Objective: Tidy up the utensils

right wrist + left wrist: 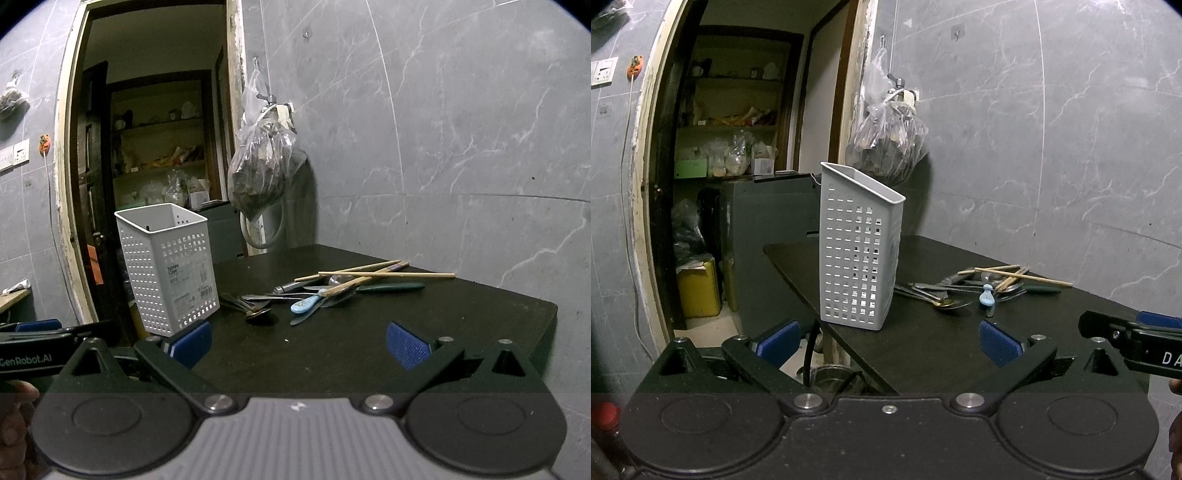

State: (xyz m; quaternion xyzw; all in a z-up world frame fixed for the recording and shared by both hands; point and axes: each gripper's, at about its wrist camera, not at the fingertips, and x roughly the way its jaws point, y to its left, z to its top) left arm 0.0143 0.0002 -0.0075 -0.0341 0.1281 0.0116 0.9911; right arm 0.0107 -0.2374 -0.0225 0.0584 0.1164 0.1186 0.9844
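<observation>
A white perforated utensil holder (pixel 858 251) stands upright at the near left corner of the black table (pixel 923 343); it also shows in the right wrist view (pixel 170 266) and looks empty. A pile of utensils (pixel 332 290) lies to its right: metal spoons (pixel 255 306), wooden chopsticks (pixel 384 273), a light blue handled piece (pixel 304 304) and a green handled piece (pixel 391 287). The pile also shows in the left wrist view (pixel 979 288). My left gripper (pixel 888 345) is open and empty, just in front of the holder. My right gripper (pixel 297 347) is open and empty, short of the pile.
A plastic bag of dark items (pixel 260 166) hangs from a wall tap above the table's back edge. An open doorway to a pantry with shelves (pixel 155 147) is at the left. Grey marble wall (pixel 461 147) stands behind the table. A metal vessel (pixel 831 376) sits below the table edge.
</observation>
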